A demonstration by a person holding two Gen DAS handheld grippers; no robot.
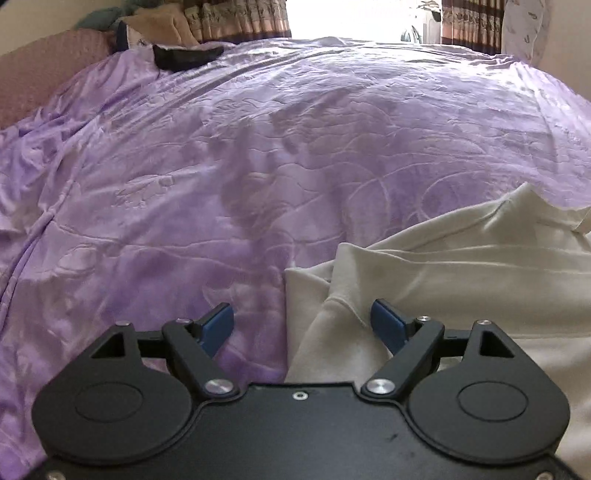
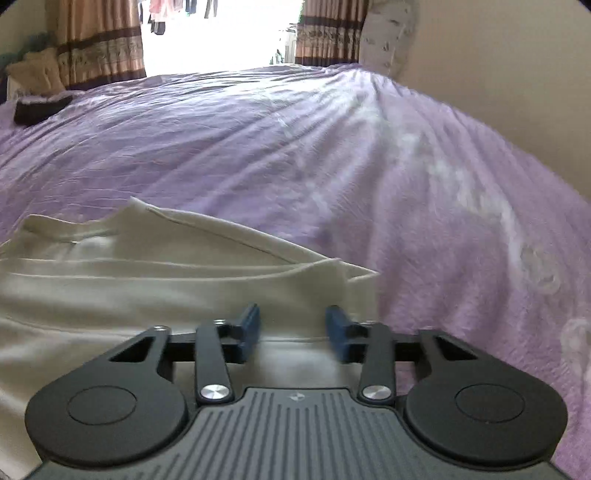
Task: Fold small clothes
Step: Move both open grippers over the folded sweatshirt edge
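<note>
Cream soft cotton garment (image 1: 461, 280) on lilac bedspread (image 1: 258, 147): light, limp. I'd pinch its hemmed edges; left gripper (image 1: 303, 325) and right gripper (image 2: 291, 328) gape, empty.

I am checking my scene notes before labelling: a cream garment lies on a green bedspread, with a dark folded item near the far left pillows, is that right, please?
Nearly right, except for the colour: the bedspread is lilac purple, not green, as both wrist views show. The rest stands: the cream garment lies on it, and the dark folded item sits at the far left near the pillows.
</note>
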